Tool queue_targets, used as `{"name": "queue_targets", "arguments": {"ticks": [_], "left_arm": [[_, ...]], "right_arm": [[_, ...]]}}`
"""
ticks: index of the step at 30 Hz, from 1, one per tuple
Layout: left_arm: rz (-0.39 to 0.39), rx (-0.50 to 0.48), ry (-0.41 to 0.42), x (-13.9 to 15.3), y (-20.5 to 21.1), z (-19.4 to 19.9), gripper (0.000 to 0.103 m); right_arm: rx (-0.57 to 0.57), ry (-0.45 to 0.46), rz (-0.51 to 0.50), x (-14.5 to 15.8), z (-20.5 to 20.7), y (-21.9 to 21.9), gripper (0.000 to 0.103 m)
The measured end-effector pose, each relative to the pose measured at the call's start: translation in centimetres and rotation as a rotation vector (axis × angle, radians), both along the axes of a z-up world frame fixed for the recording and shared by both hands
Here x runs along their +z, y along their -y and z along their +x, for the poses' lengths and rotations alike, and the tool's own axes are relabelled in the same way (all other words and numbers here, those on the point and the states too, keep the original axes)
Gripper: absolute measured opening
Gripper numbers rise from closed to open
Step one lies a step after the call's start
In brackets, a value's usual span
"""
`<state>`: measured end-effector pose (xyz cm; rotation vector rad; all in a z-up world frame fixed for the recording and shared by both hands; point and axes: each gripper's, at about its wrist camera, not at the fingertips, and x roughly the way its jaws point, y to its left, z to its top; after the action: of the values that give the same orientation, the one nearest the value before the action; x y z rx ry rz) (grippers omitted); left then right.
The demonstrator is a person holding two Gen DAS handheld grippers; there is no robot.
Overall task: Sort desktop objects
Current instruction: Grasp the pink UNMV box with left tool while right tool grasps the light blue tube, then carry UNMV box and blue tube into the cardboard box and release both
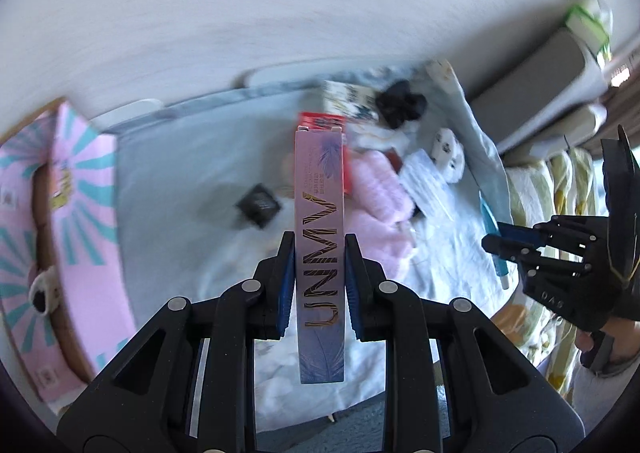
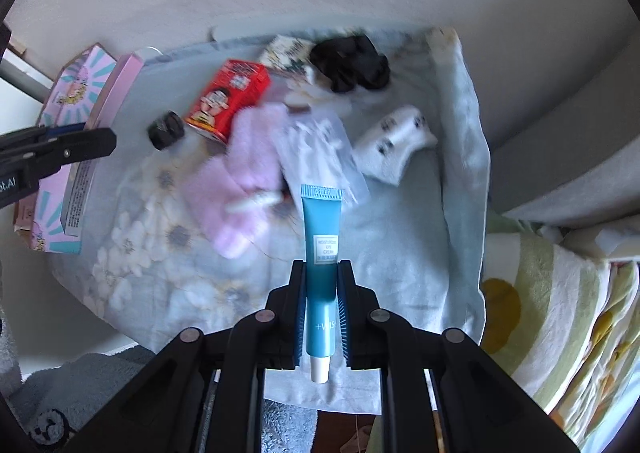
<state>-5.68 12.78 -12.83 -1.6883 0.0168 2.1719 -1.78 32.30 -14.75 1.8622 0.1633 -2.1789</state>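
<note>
Pink patterned box [image 2: 60,157]: one, at the far left edge of the pale blue cloth [image 2: 460,213], well apart from both held things.
Small black cube [image 2: 166,130]: one, on the cloth just left of the red carton.
Red carton [image 2: 228,103]: one, lying tilted, its lower end touching the pink fluffy cloth [image 2: 244,193].
Clear packet [image 2: 320,149]: one, lying directly beyond the tube's far end.
Black scrunchie [image 2: 352,61]: one, at the far edge of the cloth.
White patterned item [image 2: 396,141]: one, right of the packet; too blurred to name.
Left gripper [image 1: 319,249]: fingers [image 1: 286,265] clamped on a long pink-to-blue UNMV box [image 1: 319,253], held above the cloth; long axis runs straight away from the camera, hiding part of the red carton.
Right gripper [image 2: 321,277]: fingers [image 2: 298,293] closed on a blue cream tube [image 2: 322,265], lifted over the cloth; long axis along the fingers, white cap toward the camera, crimped end pointing away.
</note>
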Motion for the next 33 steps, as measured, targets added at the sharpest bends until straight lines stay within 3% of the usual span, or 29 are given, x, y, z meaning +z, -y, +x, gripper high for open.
{"name": "queue_targets", "arguments": {"ticks": [9, 18, 27, 33], "left_arm": [[0.015, 0.176, -0.056, 3.1, 9.7, 0.0, 0.02], [0.008, 0.36, -0.092, 4.5, 18.6, 0.8, 0.02], [-0.017, 0.522, -0.07, 3.1, 25.8, 2.6, 0.02], [-0.018, 0.599, -0.008, -0.1, 28.3, 3.9, 0.02]], "right_arm": [[0.132, -0.083, -0.026, 4.5, -3.0, 7.4, 0.014], [0.359, -0.125, -0.049, 7.5, -5.1, 17.9, 0.014], [0.593, -0.092, -0.137, 9.0, -5.7, 32.3, 0.014], [0.704, -0.037, -0.123, 7.4, -4.9, 40.1, 0.014]]}}
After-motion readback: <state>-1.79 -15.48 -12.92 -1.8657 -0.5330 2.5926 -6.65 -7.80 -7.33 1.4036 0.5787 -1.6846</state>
